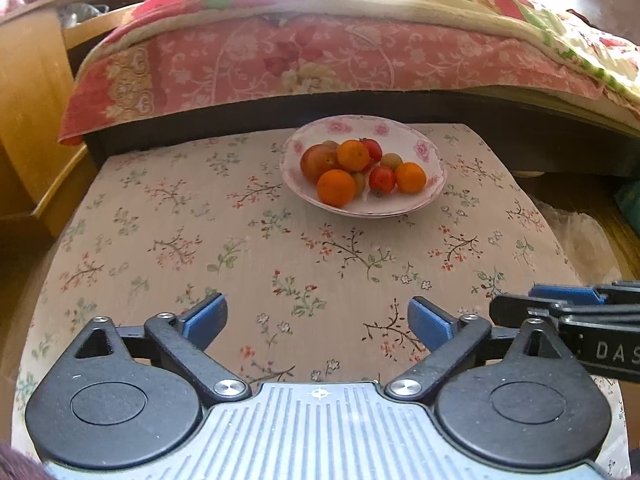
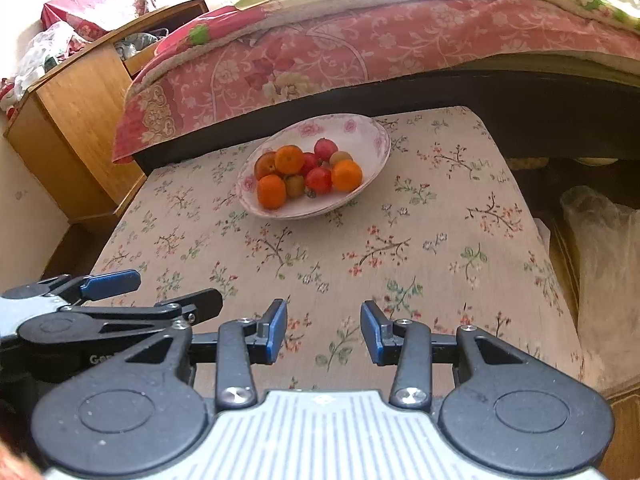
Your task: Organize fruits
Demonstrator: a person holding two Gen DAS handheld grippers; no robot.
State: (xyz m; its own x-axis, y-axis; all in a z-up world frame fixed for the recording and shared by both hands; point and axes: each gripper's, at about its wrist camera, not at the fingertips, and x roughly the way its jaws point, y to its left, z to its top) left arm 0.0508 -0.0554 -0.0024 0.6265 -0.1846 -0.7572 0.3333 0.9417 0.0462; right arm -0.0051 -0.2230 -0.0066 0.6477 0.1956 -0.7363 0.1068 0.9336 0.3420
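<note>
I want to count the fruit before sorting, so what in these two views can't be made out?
- Bowl bottom, both views: the piled fruit covers anything lower.
- Small greenish fruits: partly hidden by oranges; kind unclear.
- Right hand-held gripper, left view: cut off by the edge.
- Left hand-held gripper, right view: cut off likewise.

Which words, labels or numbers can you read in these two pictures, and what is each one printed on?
"DAS": white letters on the right gripper, cut off by the frame edge.
"Gen": pale letters on the left gripper, the rest hidden.
Nothing else carries text; the bowl has only a flower pattern.
</note>
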